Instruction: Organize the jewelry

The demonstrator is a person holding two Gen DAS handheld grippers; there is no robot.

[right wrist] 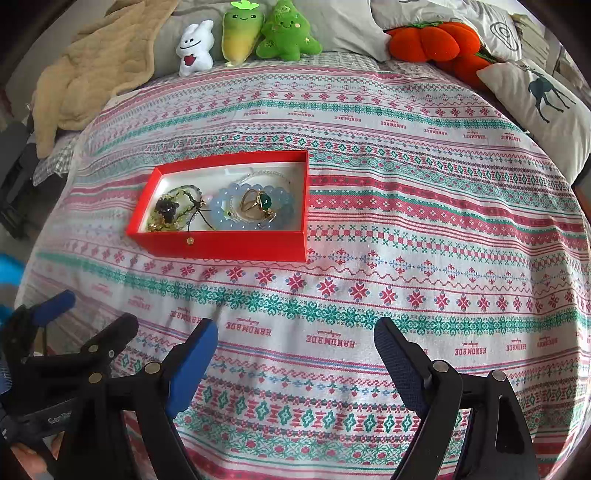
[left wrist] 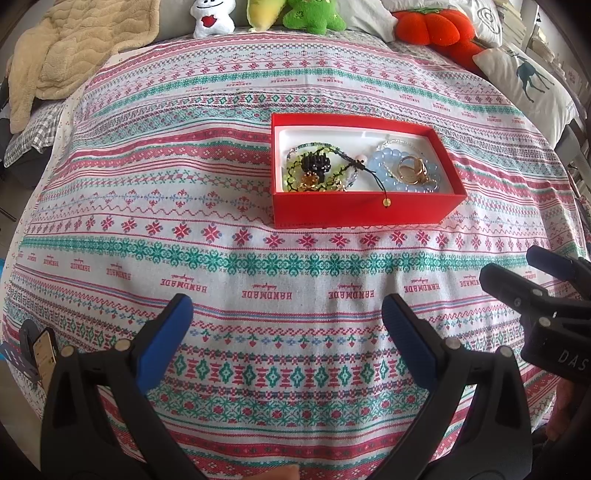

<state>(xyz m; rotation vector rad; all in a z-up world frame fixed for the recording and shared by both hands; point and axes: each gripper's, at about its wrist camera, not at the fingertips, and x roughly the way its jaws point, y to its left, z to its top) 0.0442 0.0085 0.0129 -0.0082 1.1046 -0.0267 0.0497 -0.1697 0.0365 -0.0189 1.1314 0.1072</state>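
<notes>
A red jewelry box lies open on the patterned bedspread. Inside lie a green beaded bracelet with a black charm, a pale blue bead bracelet and gold rings, one with a green stone. A cord with a yellow bead hangs over the front wall. My left gripper is open and empty, well short of the box. My right gripper is open and empty beside it.
Plush toys and an orange pumpkin cushion line the far edge. A beige blanket lies far left. A deer-print pillow sits far right.
</notes>
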